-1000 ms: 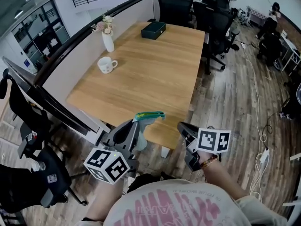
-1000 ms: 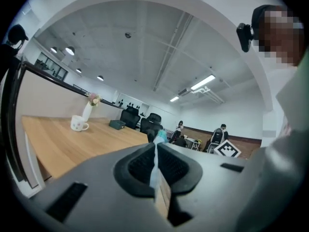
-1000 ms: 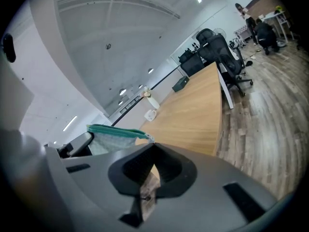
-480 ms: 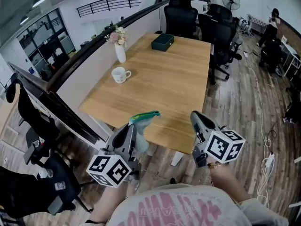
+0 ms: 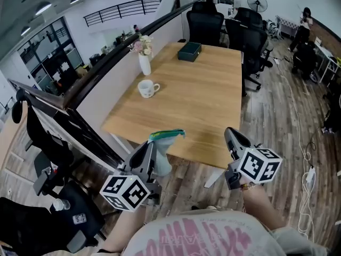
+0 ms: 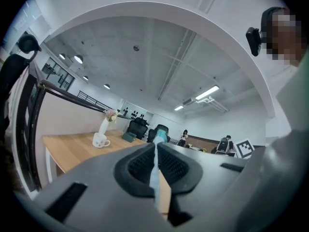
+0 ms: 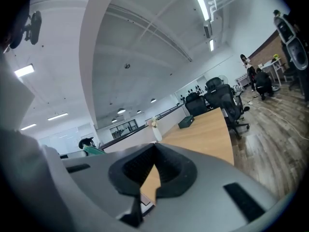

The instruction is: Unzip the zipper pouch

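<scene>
- Head view: the left gripper (image 5: 151, 149) is level, in front of the near edge of the long light-wood table (image 5: 213, 100), with its jaws clamped on the teal and pale-blue fabric zipper pouch (image 5: 168, 136). The pouch's teal top edge sticks out past the jaw tips, above the table's edge, and its paler body hangs beside the jaws
- The right gripper (image 5: 232, 136) is level too, well apart from the pouch on the right, with its jaws together
- On the table's far part stand a white ceramic mug (image 5: 148, 88), a white vase of flowers (image 5: 144, 63) and a dark green rectangular box (image 5: 189, 51), all far from both grippers
- Left gripper view: the left gripper's (image 6: 155, 149) ribbed pads press from both sides on a thin pale-blue strip of the pouch (image 6: 159, 137), which stands upright between them
- Right gripper view: the right gripper's (image 7: 154, 148) jaws meet at the tips with nothing between them; only the table (image 7: 207, 129) shows beyond. A small teal shape at the left edge is probably the pouch (image 7: 91, 150), though it is too small to be sure
</scene>
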{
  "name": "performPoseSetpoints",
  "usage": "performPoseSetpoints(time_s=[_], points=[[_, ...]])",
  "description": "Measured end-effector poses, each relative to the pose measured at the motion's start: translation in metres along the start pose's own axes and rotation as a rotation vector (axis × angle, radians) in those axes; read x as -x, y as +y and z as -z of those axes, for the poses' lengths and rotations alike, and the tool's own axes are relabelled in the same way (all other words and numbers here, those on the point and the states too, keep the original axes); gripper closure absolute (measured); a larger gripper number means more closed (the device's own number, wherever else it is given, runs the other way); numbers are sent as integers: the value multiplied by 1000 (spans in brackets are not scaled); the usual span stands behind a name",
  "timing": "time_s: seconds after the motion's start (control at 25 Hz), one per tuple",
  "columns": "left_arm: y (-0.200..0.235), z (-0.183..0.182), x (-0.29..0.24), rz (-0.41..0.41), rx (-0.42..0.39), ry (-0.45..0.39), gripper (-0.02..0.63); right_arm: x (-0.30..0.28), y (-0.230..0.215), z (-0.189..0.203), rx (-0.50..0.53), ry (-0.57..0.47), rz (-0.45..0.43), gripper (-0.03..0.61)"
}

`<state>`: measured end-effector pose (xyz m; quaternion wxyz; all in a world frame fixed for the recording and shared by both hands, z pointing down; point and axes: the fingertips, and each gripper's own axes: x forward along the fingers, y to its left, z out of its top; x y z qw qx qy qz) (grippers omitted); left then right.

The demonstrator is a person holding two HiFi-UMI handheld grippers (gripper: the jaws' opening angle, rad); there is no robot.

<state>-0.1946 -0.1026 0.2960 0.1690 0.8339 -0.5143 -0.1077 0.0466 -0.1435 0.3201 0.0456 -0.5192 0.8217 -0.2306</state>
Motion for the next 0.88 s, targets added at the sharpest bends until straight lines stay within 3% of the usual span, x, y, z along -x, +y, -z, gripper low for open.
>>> performPoseSetpoints(time_s=[0.88], points=[[37, -15, 26, 35, 29, -9, 603, -4, 35, 29, 17, 31, 54, 580]])
